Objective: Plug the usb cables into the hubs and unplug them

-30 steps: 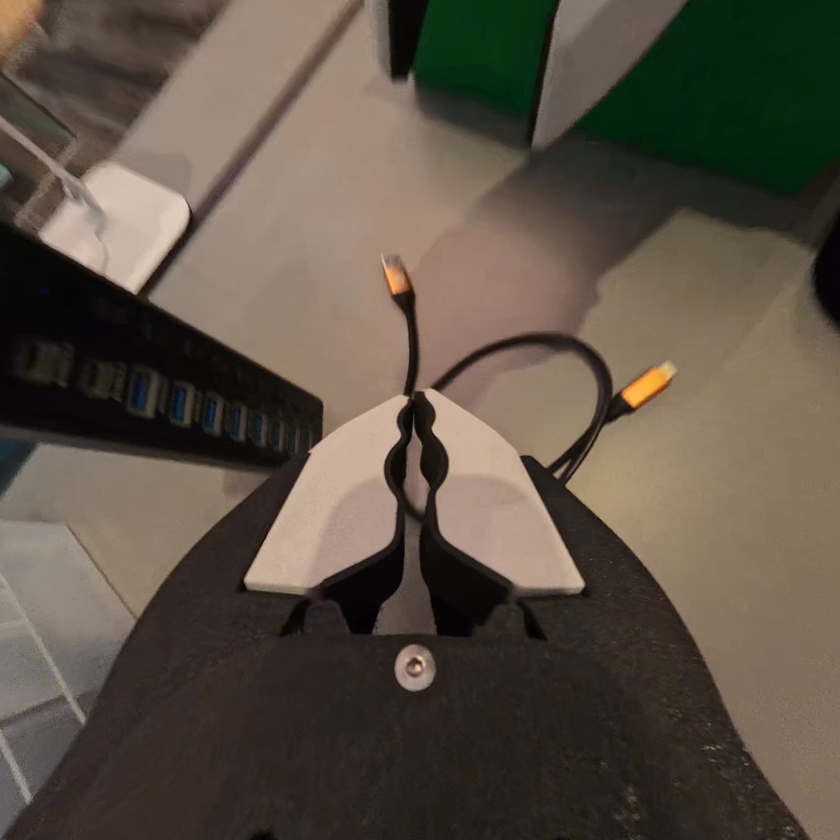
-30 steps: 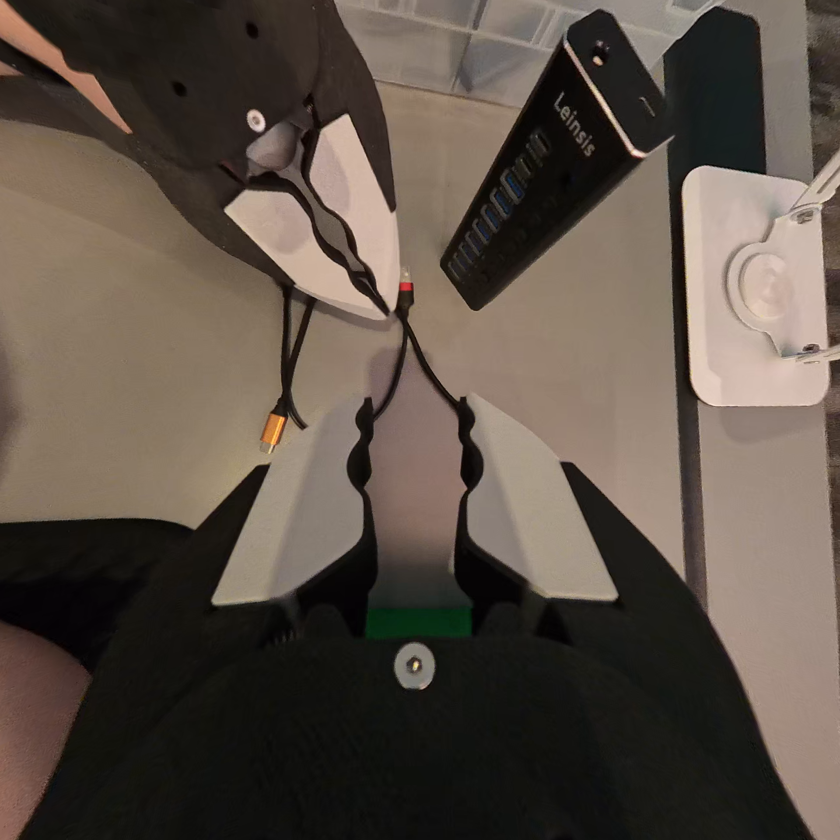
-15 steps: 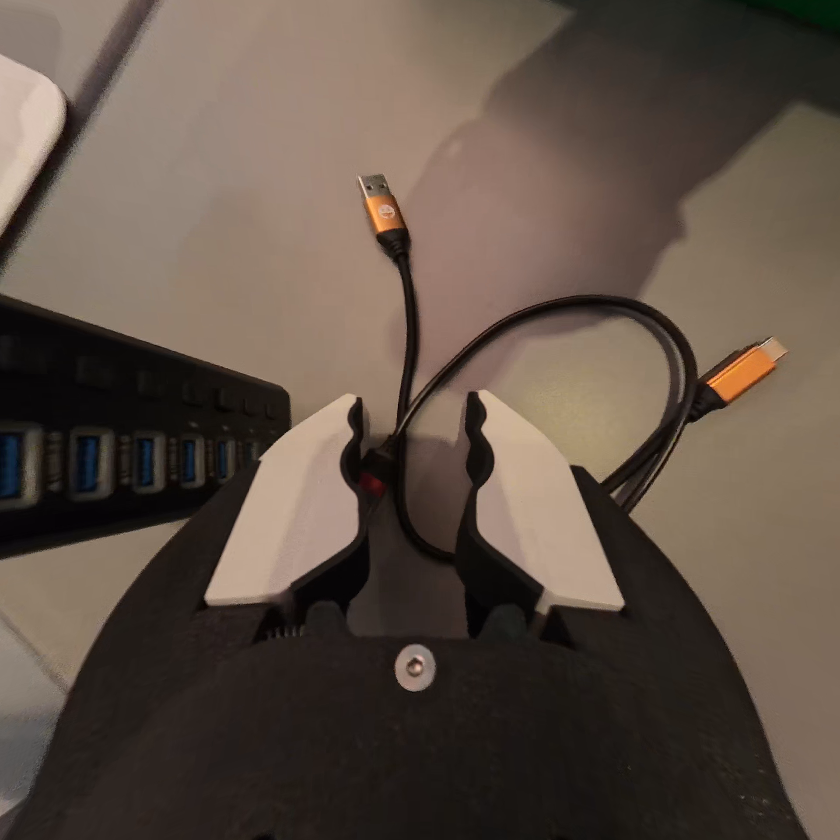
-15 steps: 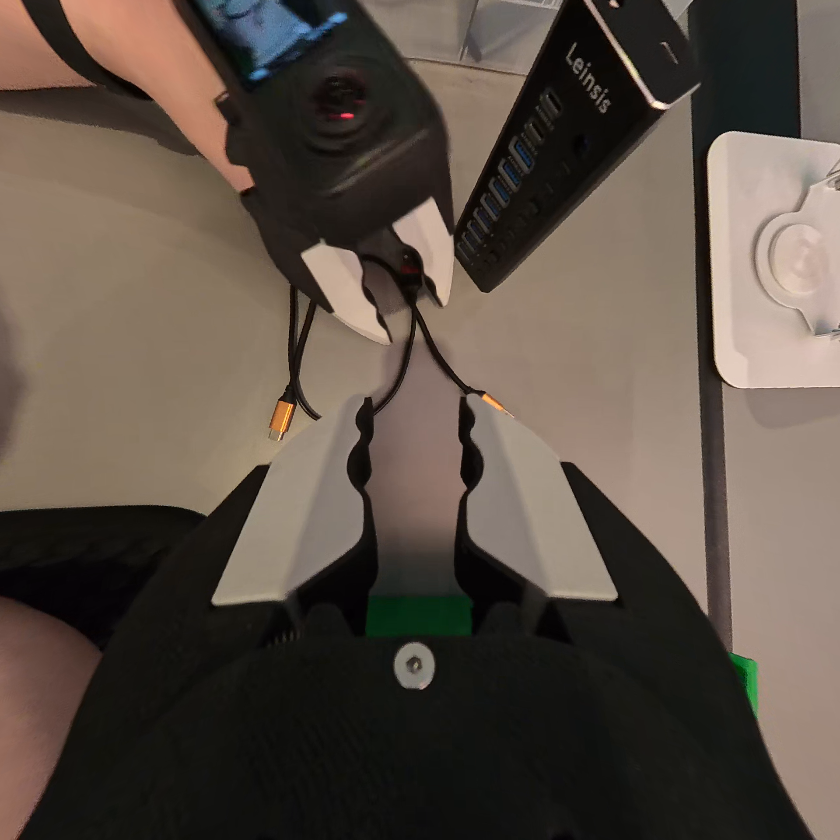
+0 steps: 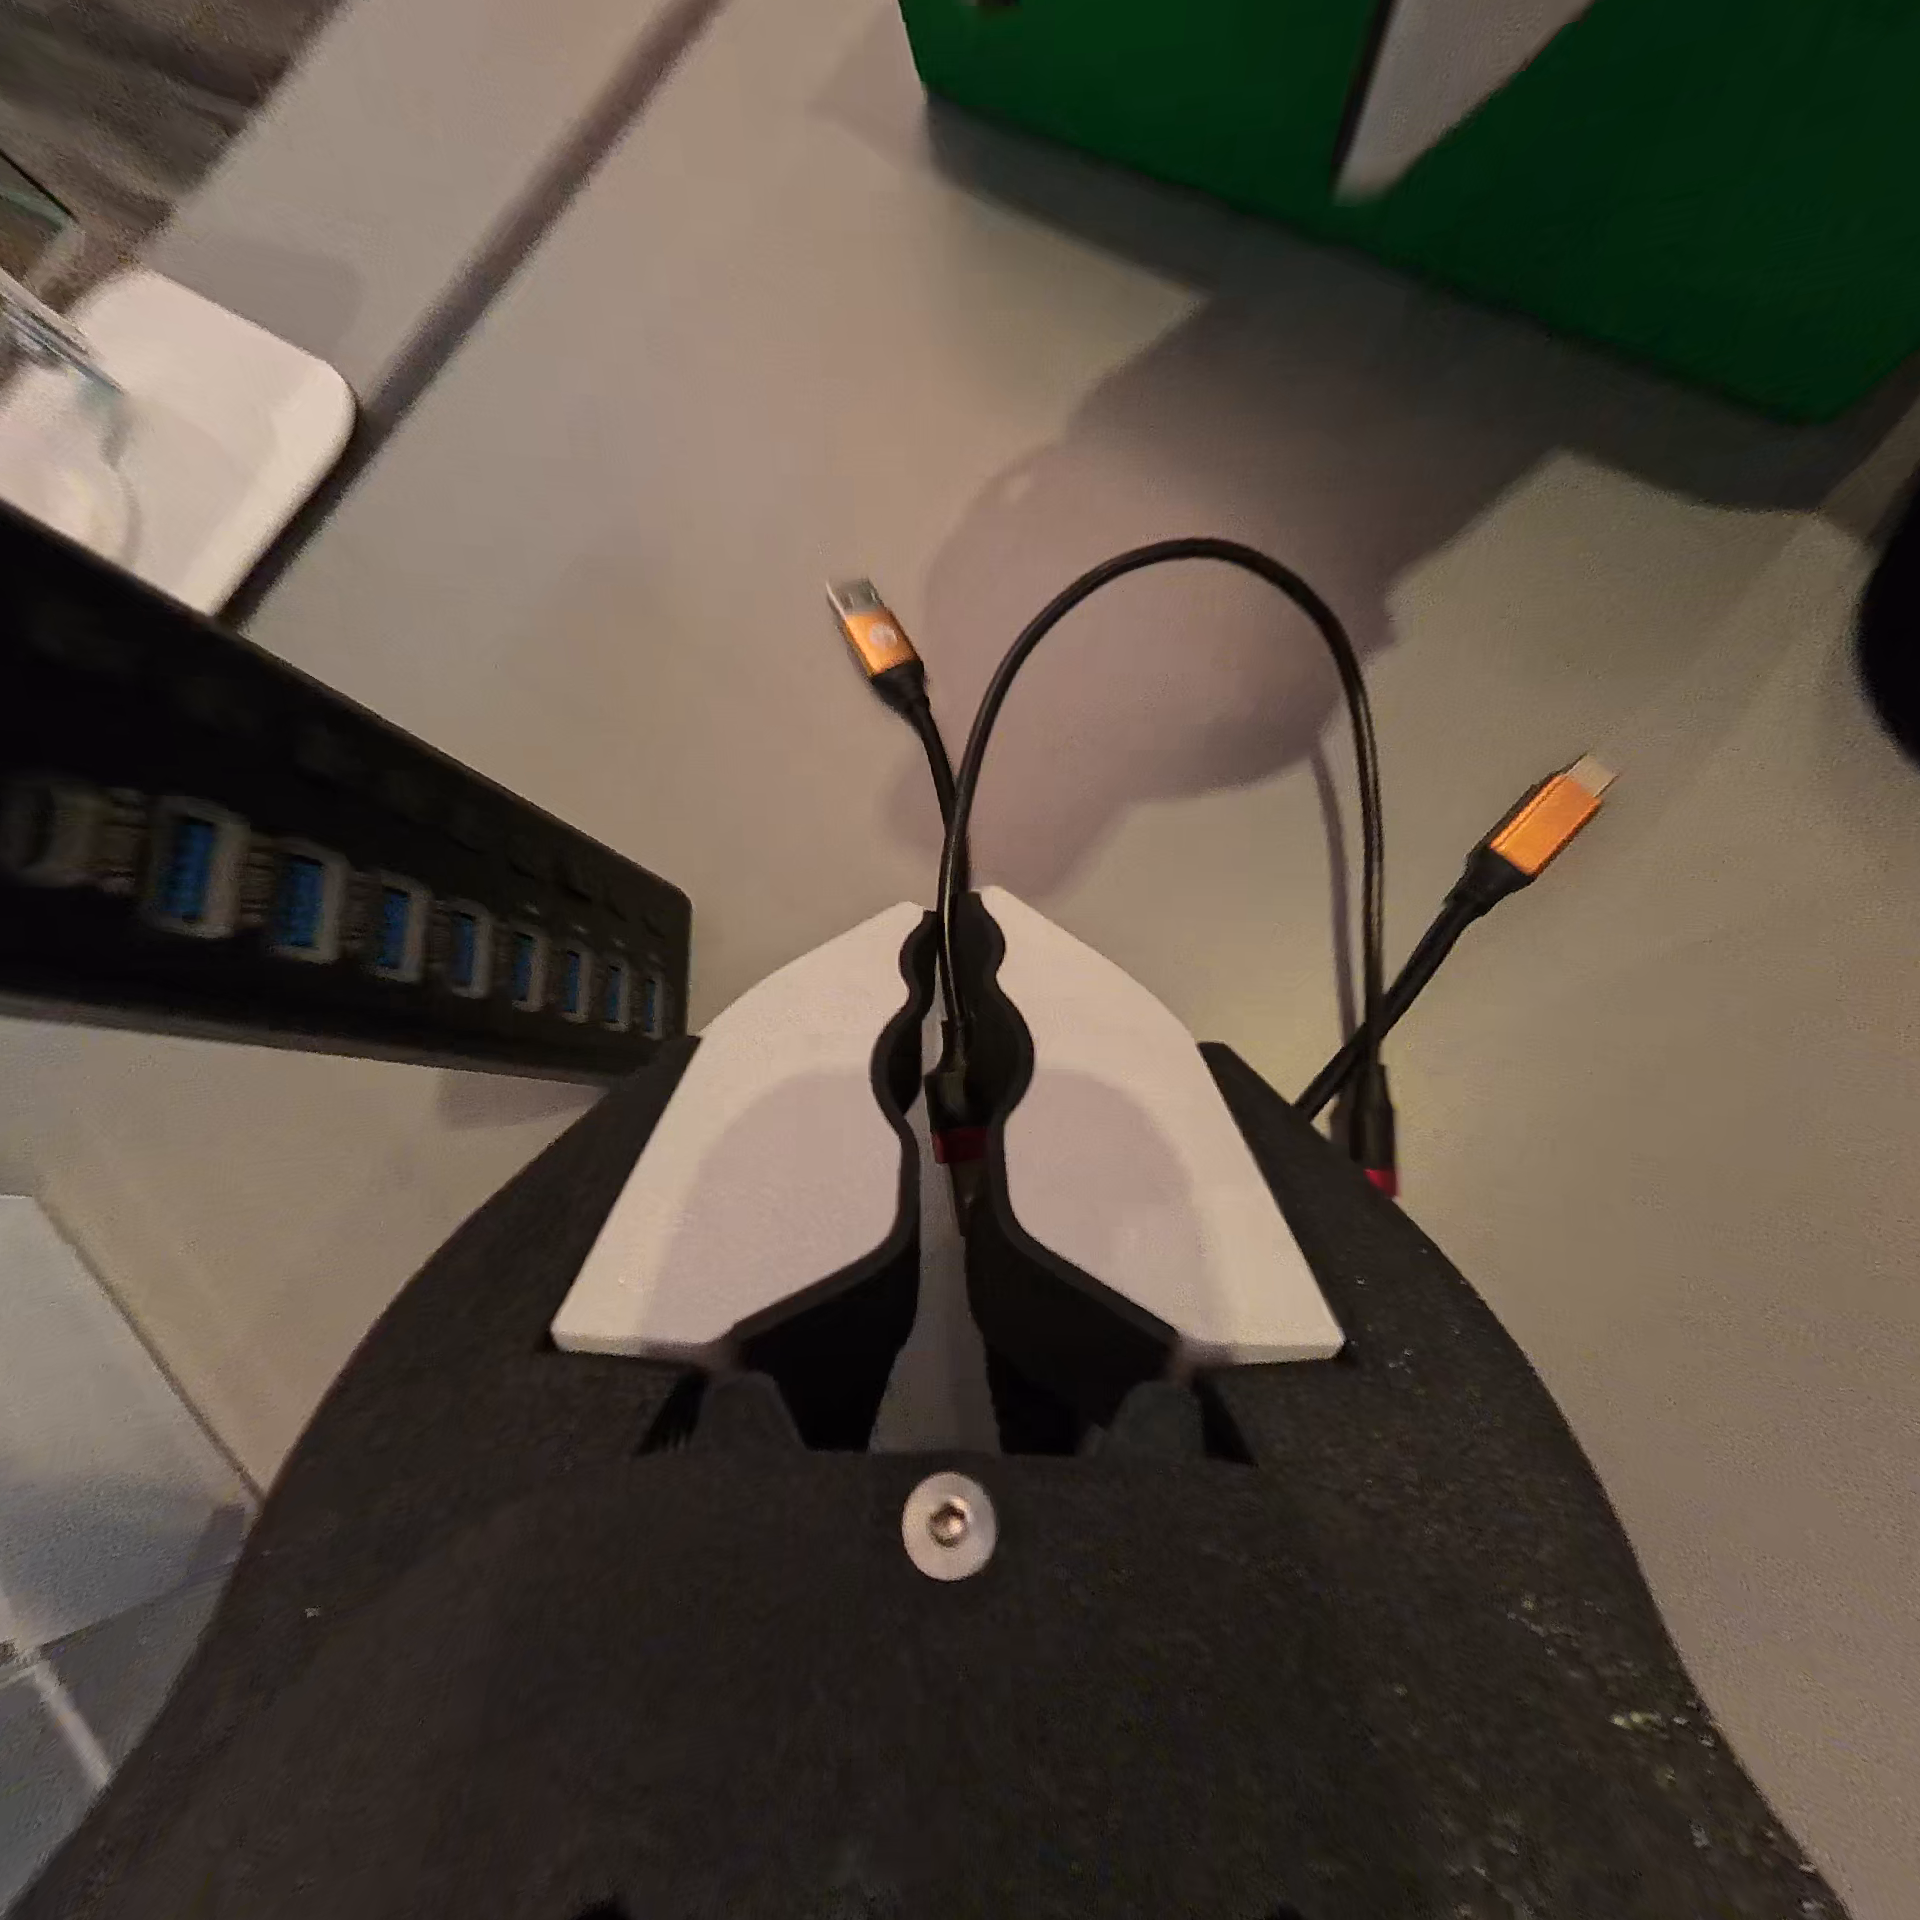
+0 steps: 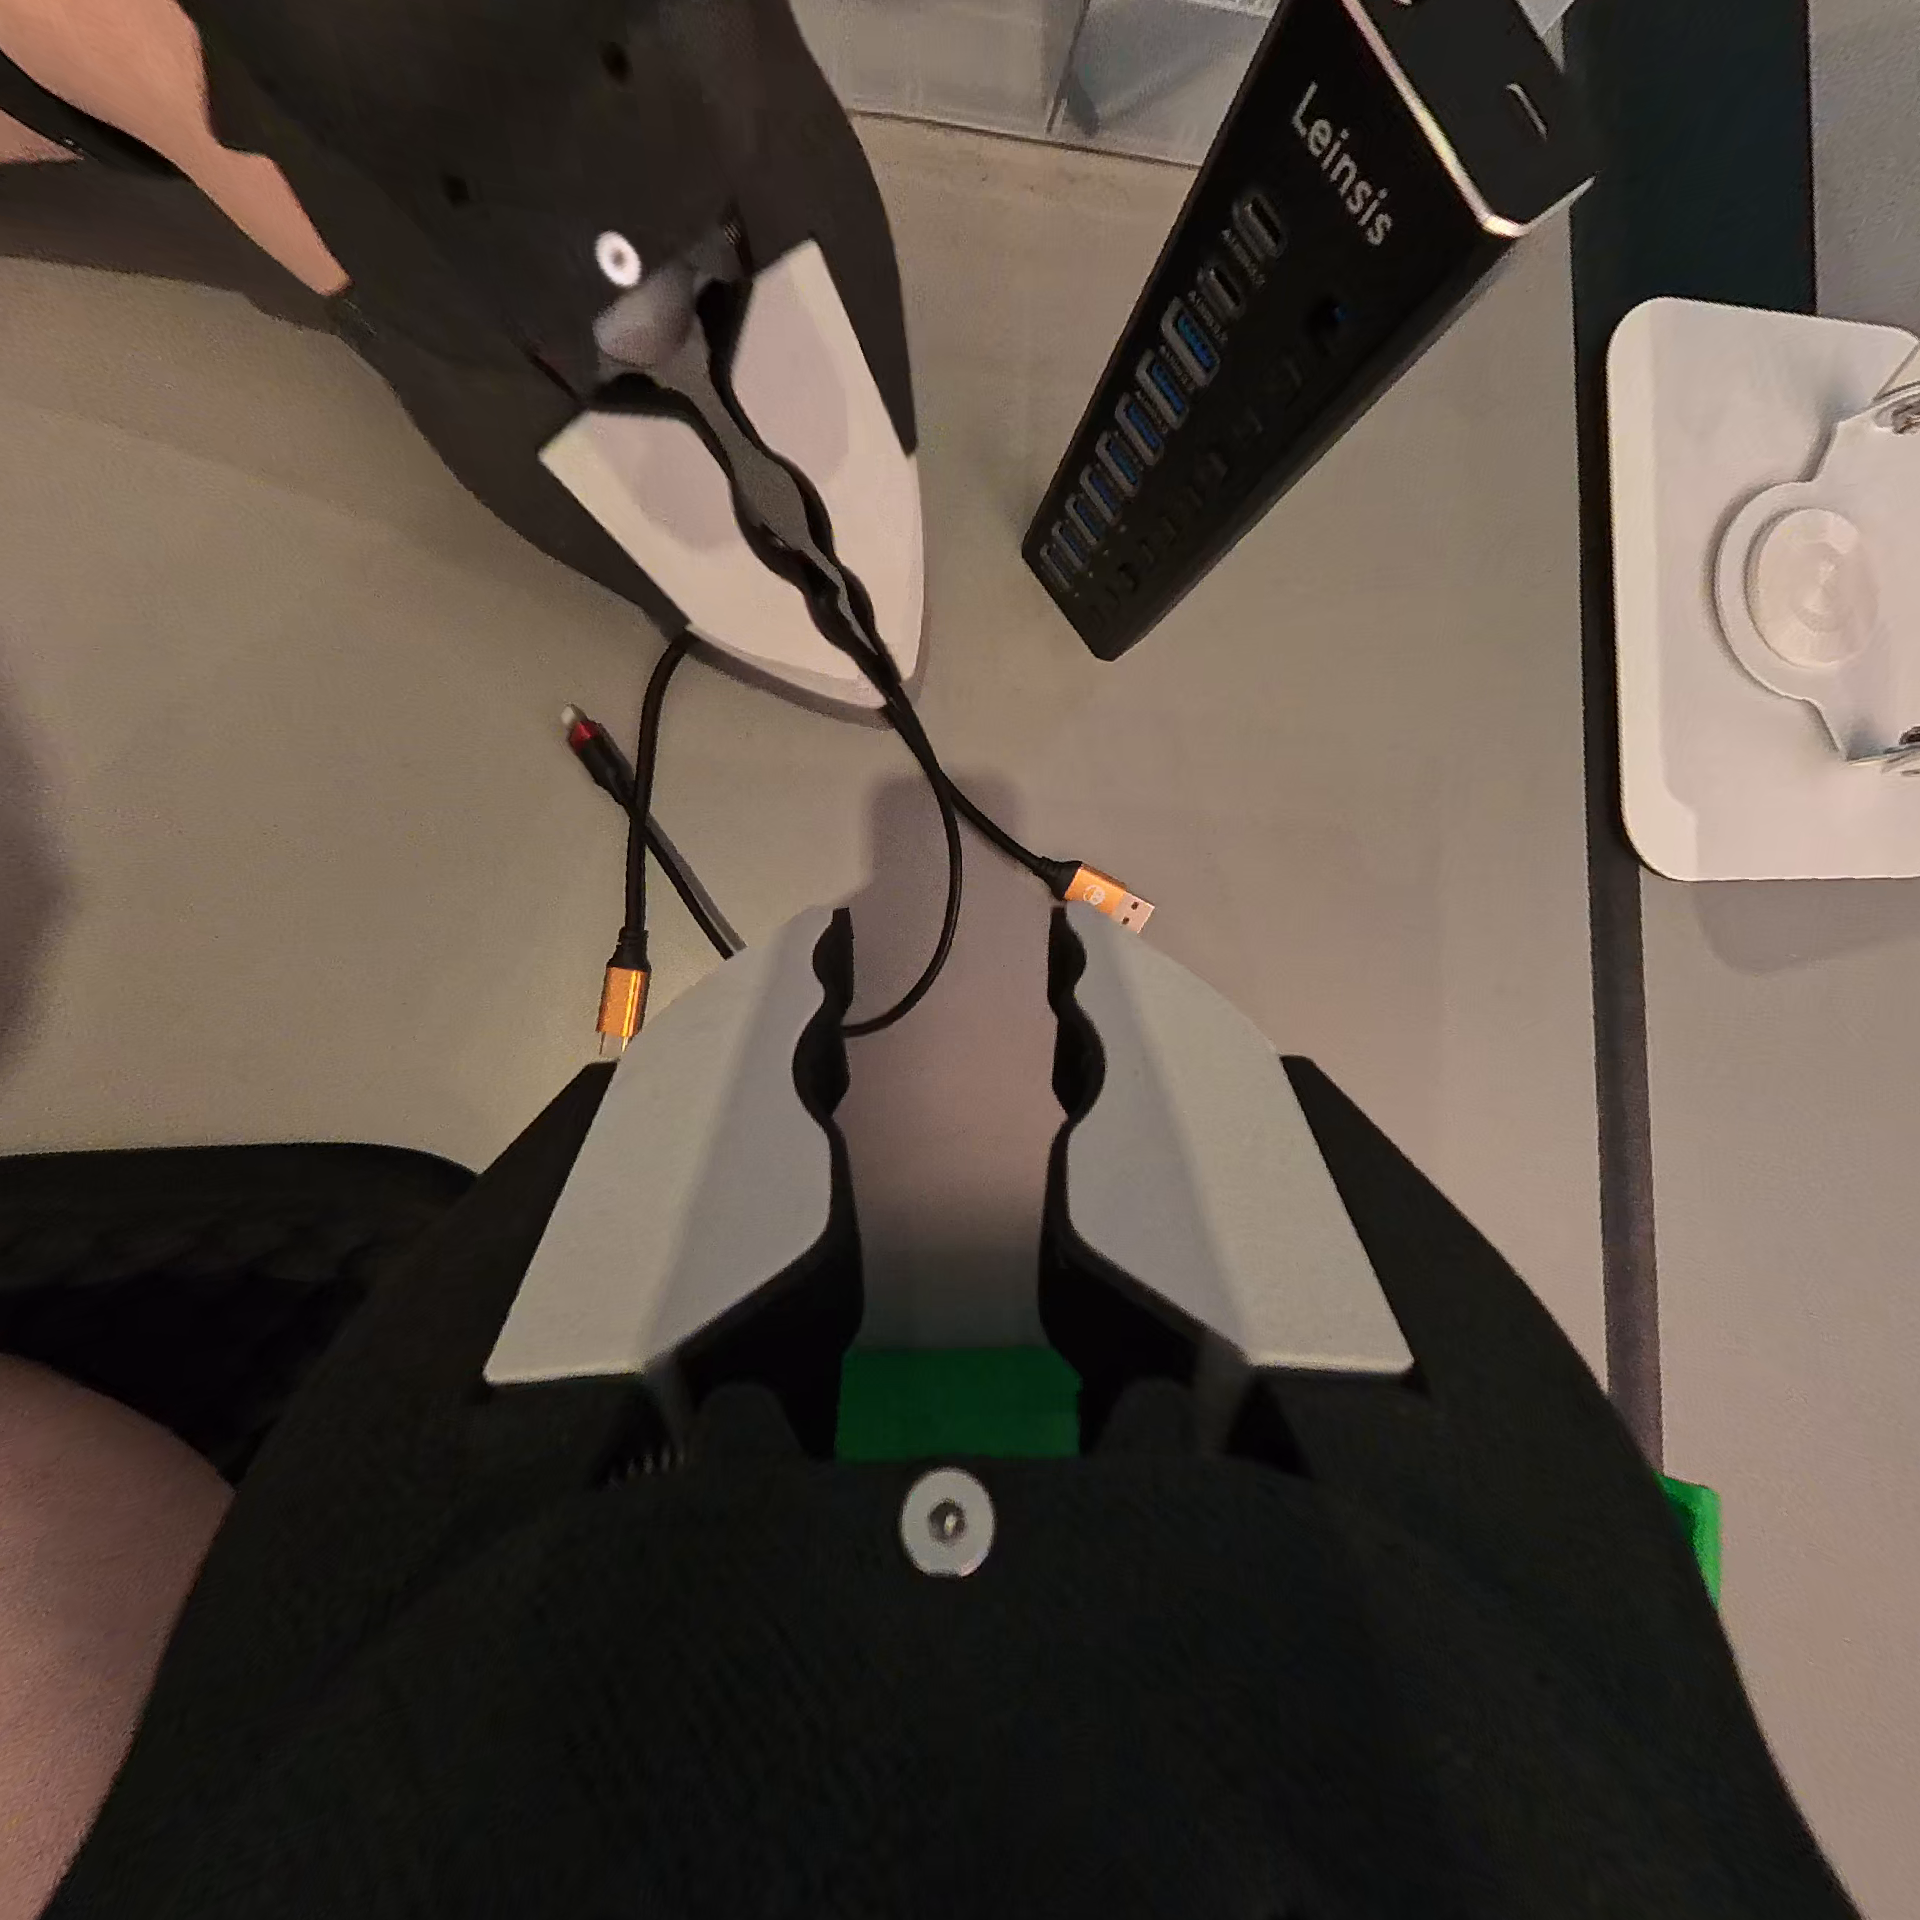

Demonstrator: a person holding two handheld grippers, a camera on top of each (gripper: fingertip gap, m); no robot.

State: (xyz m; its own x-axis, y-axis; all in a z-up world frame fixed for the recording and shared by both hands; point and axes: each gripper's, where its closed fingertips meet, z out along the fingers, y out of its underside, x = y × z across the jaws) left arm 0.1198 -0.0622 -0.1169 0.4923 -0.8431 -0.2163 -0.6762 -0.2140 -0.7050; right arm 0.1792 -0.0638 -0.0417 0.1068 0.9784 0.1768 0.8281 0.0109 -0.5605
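Note:
My left gripper (image 5: 951,906) is shut on two thin black cables, with a red-banded plug (image 5: 958,1138) held between its jaws. One cable ends in an orange USB-A plug (image 5: 873,639) that sticks out ahead. An orange USB-C plug (image 5: 1548,821) and a second red plug (image 5: 1371,1138) lie to the right. The black hub (image 5: 312,883) with blue ports lies to the left. In the right wrist view my right gripper (image 6: 945,930) is open and empty, just short of the orange USB-A plug (image 6: 1107,902). The left gripper (image 6: 883,665) and the hub (image 6: 1278,343) show beyond it.
A white stand base (image 6: 1766,592) sits right of the hub. A green block (image 5: 1455,135) stands at the far side of the grey table (image 5: 623,520). A clear plastic bin (image 5: 73,1455) is at the table's near left edge. A person's arm (image 6: 94,177) holds the left gripper. It is some 9 centimeters from my left tips to the black hub (image 5: 312,883). My right wrist view (image 6: 1170,398) looks at it from another angle.
Half a second ago my left gripper was open around the red plug; it has shut on the cables again and lifted them. My right gripper stayed open.

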